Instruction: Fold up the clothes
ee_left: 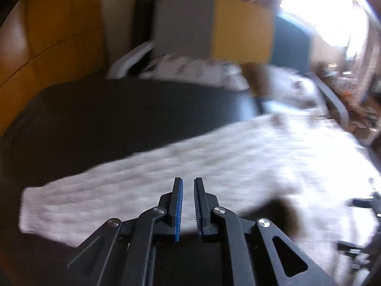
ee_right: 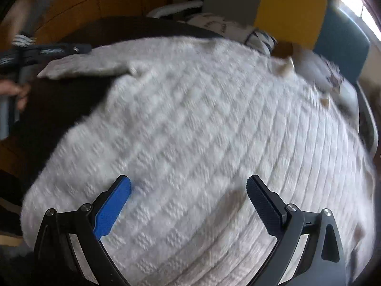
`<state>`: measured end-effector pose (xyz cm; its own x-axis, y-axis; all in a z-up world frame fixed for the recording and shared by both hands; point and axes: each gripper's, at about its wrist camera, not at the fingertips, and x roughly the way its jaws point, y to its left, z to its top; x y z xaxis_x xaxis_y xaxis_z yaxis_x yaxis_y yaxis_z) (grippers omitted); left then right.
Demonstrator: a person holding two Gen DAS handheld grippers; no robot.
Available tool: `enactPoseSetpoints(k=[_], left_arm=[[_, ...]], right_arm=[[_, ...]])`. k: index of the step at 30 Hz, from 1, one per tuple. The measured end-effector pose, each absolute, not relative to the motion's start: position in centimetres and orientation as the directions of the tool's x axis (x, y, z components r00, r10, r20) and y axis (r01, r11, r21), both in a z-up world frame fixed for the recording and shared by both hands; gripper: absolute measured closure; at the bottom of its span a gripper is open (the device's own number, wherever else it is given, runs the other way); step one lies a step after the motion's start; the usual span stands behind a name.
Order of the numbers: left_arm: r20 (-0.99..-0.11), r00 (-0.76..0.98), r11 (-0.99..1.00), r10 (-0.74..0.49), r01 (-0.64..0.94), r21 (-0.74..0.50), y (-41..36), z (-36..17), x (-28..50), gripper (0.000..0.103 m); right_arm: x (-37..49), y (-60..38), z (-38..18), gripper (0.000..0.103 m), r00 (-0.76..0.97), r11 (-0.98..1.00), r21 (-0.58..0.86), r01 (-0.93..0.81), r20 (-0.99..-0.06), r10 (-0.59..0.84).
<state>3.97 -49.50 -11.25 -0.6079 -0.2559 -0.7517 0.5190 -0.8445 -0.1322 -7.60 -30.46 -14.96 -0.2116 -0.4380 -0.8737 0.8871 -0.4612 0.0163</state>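
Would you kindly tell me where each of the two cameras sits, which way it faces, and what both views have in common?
Left wrist: sits on the left gripper, looking forward and down across the sweater's sleeve on the dark table; its jaws are nearly closed, holding nothing.
Right wrist: sits on the right gripper, looking down onto the sweater body; its jaws are spread wide; a hand shows at the left edge.
Shared: the sweater, the table and the yellow panel behind.

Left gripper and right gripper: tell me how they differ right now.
The left gripper has its jaws nearly closed with a narrow empty gap; the right gripper is spread wide. The left one sits over the sweater's sleeve, the right one over the sweater's body. Both hold nothing and have blue pads.
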Motion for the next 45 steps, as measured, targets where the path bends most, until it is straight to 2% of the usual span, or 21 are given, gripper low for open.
enactPoseSetpoints(k=[4, 7, 9, 13, 18, 21, 26, 29, 32, 39, 45], left_arm=[[-0.735, -0.677, -0.908, -0.040, 0.332, -0.256, -43.6, -11.4, 2.1, 0.093], [-0.781, -0.625, -0.922, -0.012, 0.310, -0.234, -41.3, -13.0, 0.1, 0.093], [-0.822, -0.568, -0.915, -0.031, 0.347, -0.205, -41.4, -14.6, -0.6, 0.093], [-0.818, -0.572, -0.902, -0.060, 0.381, -0.200, -42.0, -15.5, 1.3, 0.093], [-0.824, -0.561, -0.882, -0.078, 0.424, -0.205, -42.9, -15.2, 1.5, 0.093], [-0.810, -0.576, -0.895, -0.111, 0.412, -0.170, -41.8, -14.1, 1.5, 0.093], [-0.792, -0.607, -0.906, -0.069, 0.370, -0.205, -38.9, -13.1, 2.6, 0.093], [-0.811, -0.580, -0.909, -0.073, 0.374, -0.185, -37.6, -14.0, 2.2, 0.093], [-0.823, -0.557, -0.907, -0.112, 0.396, -0.145, -36.9, -14.4, 1.9, 0.093], [-0.790, -0.572, -0.890, -0.219, 0.449, -0.079, -35.3, -12.4, 2.5, 0.092], [-0.804, -0.544, -0.886, -0.240, 0.461, -0.048, -33.6, -12.9, 2.5, 0.091]], right_arm=[[-7.2, -29.8, -15.3, 0.002, -0.217, -0.488, 0.049, 0.872, -0.854, -0.473], [-7.1, -29.2, -14.7, 0.002, -0.213, -0.497, 0.060, 0.866, -0.854, -0.474], [-6.9, -28.4, -14.1, 0.002, -0.217, -0.501, 0.062, 0.863, -0.851, -0.479], [-6.2, -26.8, -14.8, 0.002, -0.240, -0.501, -0.004, 0.865, -0.881, -0.407], [-6.2, -25.3, -15.5, 0.002, -0.242, -0.521, 0.028, 0.853, -0.863, -0.443], [-6.1, -25.3, -14.9, 0.002, -0.242, -0.530, 0.034, 0.847, -0.864, -0.442], [-5.7, -23.4, -13.6, 0.002, -0.274, -0.570, 0.037, 0.821, -0.851, -0.449], [-5.9, -21.6, -13.9, 0.002, -0.309, -0.620, 0.022, 0.784, -0.853, -0.421], [-6.2, -20.2, -15.7, 0.002, -0.299, -0.655, 0.031, 0.755, -0.873, -0.386], [-6.2, -17.9, -13.7, 0.002, -0.312, -0.672, 0.074, 0.737, -0.844, -0.435], [-6.4, -14.4, -13.3, 0.002, -0.349, -0.721, 0.079, 0.688, -0.836, -0.424]])
